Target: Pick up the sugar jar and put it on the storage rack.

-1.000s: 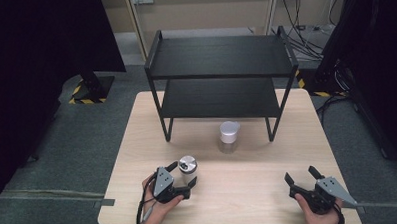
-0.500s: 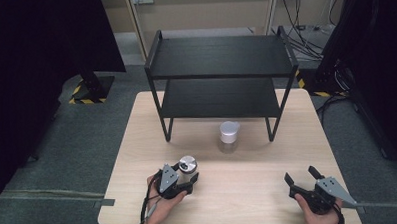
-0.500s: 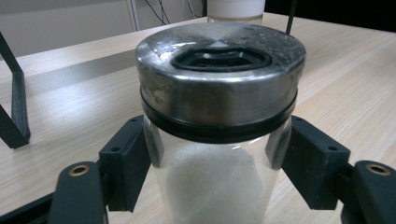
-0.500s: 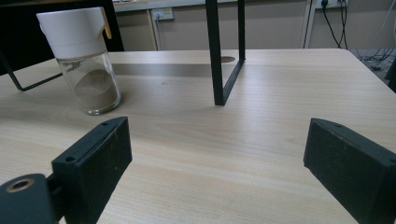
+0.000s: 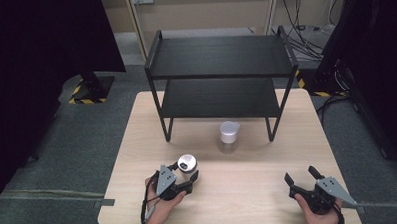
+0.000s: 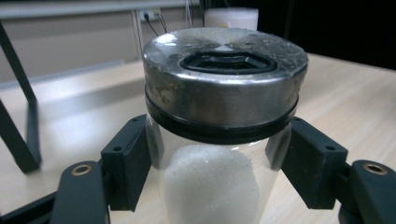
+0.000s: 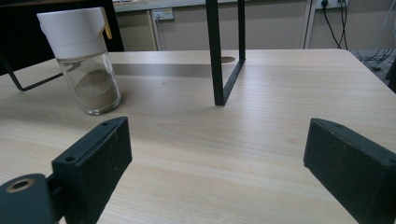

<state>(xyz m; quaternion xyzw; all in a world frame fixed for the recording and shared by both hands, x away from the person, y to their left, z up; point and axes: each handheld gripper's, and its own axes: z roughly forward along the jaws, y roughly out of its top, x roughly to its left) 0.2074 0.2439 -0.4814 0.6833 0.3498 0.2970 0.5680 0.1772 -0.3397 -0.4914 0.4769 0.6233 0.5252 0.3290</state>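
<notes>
The left gripper (image 5: 186, 177) sits near the front edge of the wooden table (image 5: 243, 203), left of its middle. Its jaws have just been closing, and the pads now press on both sides of a glass jar with a metal lid (image 5: 186, 165). In the left gripper view the jar (image 6: 224, 135) stands upright between the two black jaws, gripped just under the steel lid's black seal ring, with white grains heaped inside it. The jar's base is cut off at the bottom of that view, so whether it rests on the table cannot be told.

The right gripper (image 5: 300, 176) is held close to the front right corner of the table, its jaws spread wide with nothing between them, bare wood showing in the gap.

A second glass jar with a white cap (image 5: 229, 136), holding brownish powder, stands near the table's middle, just in front of the black two-tier shelf rack (image 5: 220, 72) that occupies the back half. In the right gripper view this jar (image 7: 86, 60) stands left of one of the rack's legs (image 7: 214, 51).
</notes>
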